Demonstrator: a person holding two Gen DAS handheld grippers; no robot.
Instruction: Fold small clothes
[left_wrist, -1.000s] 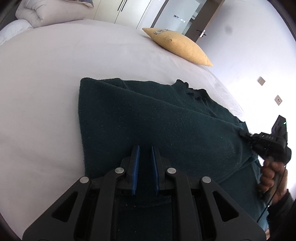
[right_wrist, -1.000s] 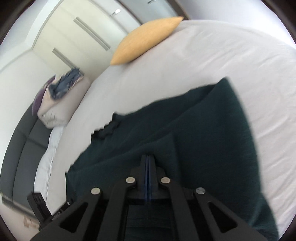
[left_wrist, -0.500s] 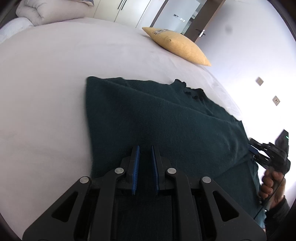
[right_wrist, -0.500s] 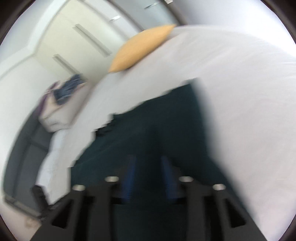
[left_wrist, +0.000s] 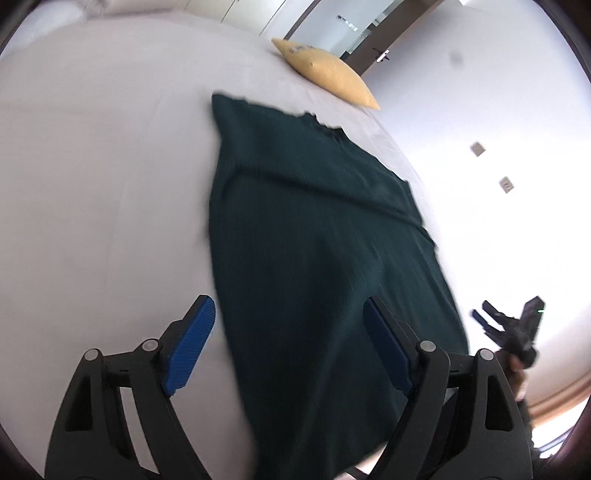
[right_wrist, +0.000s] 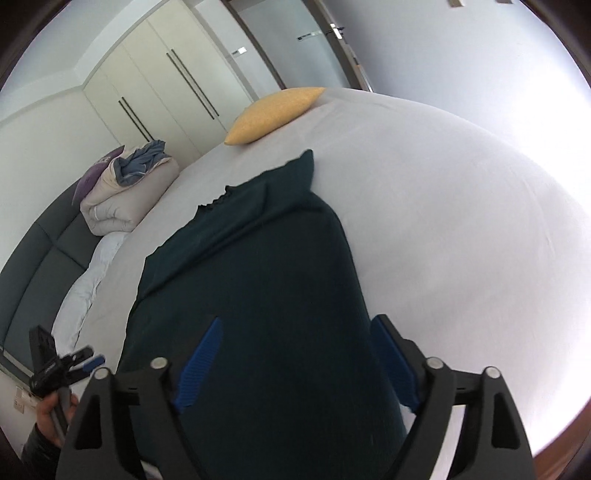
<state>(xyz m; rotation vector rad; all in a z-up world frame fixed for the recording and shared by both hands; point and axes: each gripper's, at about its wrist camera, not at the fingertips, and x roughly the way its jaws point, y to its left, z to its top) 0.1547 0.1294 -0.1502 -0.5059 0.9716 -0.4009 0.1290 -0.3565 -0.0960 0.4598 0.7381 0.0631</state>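
Bed (left_wrist: 92, 177): white sheet filling most of both views, curved by the fisheye lens.

Dark green garment (left_wrist: 314, 258): lies flat on the bed, running from the lower centre of the left wrist view up toward the upper centre, where its scalloped neckline edge shows. A folded layer crosses it diagonally. In the right wrist view the dark green garment (right_wrist: 258, 295) fills the centre and lower centre, its far corner pointing toward the upper middle of the frame.

Wardrobe (right_wrist: 166, 85): pale doors with long dark handles, upper left of the right wrist view.

Folded duvet (right_wrist: 125, 192): heaped at the left of the right wrist view, beside the dark padded headboard (right_wrist: 33, 277).

Yellow cushion (left_wrist: 328, 75): on the far edge of the bed, upper centre of the left wrist view; above the garment in the right wrist view.

Left gripper (left_wrist: 284, 339): bottom of its own view, blue pads spread wide, one over the sheet, the other over the garment, holding nothing.

Right gripper (right_wrist: 295, 362): bottom of its own view, pads likewise wide apart, straddling the garment without gripping it.
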